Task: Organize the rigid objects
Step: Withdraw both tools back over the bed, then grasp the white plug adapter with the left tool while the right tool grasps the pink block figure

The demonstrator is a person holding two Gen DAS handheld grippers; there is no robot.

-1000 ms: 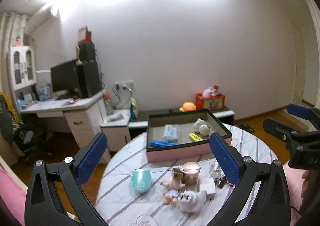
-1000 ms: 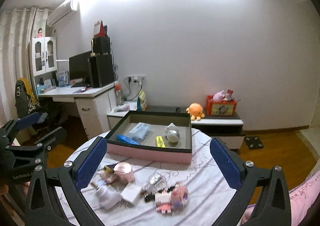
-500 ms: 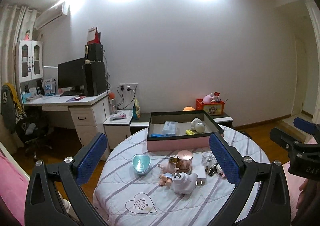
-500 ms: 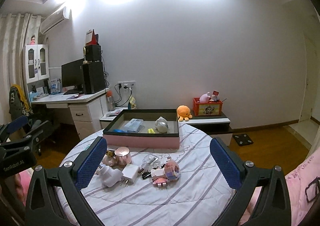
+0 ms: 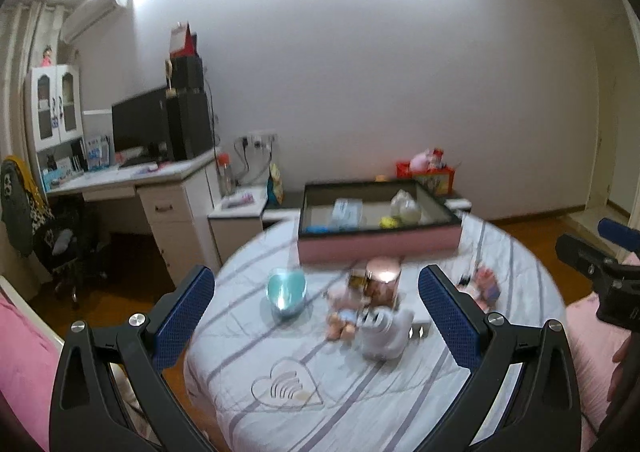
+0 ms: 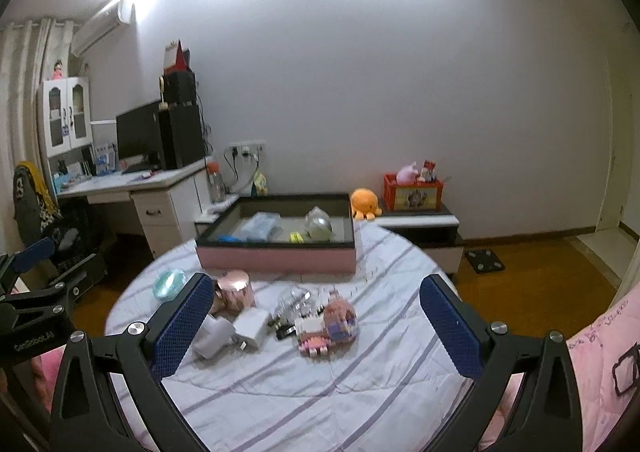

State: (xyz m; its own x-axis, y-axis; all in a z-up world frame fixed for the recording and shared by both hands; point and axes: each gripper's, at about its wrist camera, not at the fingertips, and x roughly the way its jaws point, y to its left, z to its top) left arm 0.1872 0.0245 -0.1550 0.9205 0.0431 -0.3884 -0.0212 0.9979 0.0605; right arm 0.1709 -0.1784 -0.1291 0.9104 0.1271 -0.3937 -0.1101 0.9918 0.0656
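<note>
A round table with a striped cloth holds loose items. A teal heart-shaped dish, a rose-gold tin, a small doll, a white plug adapter, a clear shiny item and a pink block figure lie near the front. A pink box with a black rim at the back holds several items. My left gripper and right gripper are open and empty, held above the table's near side.
A white desk with a monitor and speakers stands at the left, with a chair beside it. A low cabinet behind the table carries an orange plush and a red box. Pink bedding lies at the right.
Both grippers pulled back from the table, so the view widened; in the latest frames they dip down toward the loose items. Both stay open and empty.
</note>
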